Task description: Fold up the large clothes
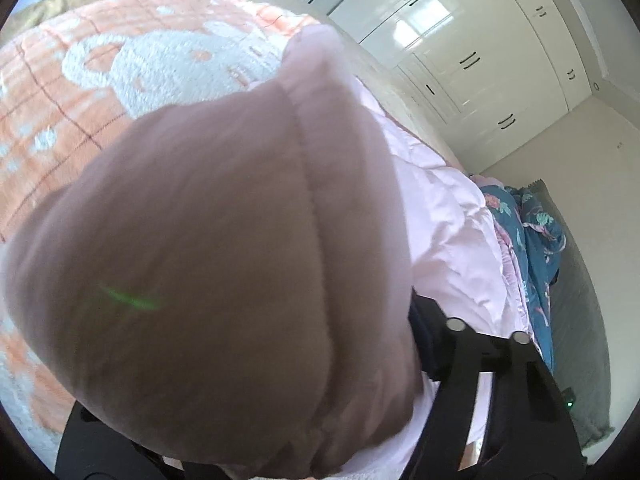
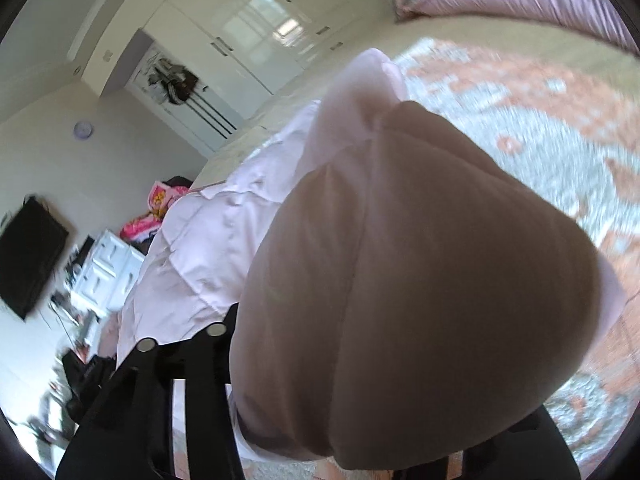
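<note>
Pink quilted jacket (image 1: 224, 264) bunched over both lenses, rest trails onto bed blanket (image 1: 120, 64). Left tongs (image 1: 472, 360) + right tongs (image 2: 192, 360): fabric hides tips, grip state can't tell. Prob lifted by edge to fold over.

Jacket over the bed, cupboards behind

We see the jacket (image 1: 224, 264) bulging right before both cameras, above the blanket (image 1: 80, 92) on the bed — beyond its edge stands the wardrobe (image 1: 480, 52), and a quilt (image 1: 532, 236) lies bunched at one end.
</note>
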Motion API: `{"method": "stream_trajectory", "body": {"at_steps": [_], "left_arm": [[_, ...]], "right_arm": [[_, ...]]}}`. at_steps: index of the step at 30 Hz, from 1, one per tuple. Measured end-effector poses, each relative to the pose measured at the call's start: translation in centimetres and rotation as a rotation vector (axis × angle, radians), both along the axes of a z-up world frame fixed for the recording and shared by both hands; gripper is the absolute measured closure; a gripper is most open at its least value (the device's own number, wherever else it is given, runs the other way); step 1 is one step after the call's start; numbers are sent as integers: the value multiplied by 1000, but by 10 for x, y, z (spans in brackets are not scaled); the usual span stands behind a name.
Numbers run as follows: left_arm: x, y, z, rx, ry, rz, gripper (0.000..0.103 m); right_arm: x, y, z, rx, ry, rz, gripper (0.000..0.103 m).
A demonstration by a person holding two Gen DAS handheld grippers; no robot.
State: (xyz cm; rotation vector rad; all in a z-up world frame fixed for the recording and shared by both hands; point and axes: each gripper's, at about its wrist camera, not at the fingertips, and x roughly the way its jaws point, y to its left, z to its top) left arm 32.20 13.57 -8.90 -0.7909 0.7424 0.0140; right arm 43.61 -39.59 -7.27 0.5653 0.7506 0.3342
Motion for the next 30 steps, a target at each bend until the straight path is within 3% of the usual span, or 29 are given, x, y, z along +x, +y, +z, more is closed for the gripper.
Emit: {"method": "stream_trajectory", "body": {"at_steps": [6, 11, 20, 24, 30], "left_arm": [[8, -11, 19, 105, -16, -3, 60], [3, -13, 39, 140, -57, -9, 66], [-29, -23, 84, 172, -151, -34, 67], [-47, -27, 88, 223, -160, -48, 67], [-73, -20, 83, 241, -136, -64, 67]], "right_arm": [[-7, 19, 22, -123, -73, 31, 65], [-23, 34, 48, -213, -174, 66, 69], [-67, 47, 95, -248, -297, 110, 72], [-84, 47, 103, -273, -320, 129, 72], [-115, 50, 104, -298, -337, 148, 72]]}}
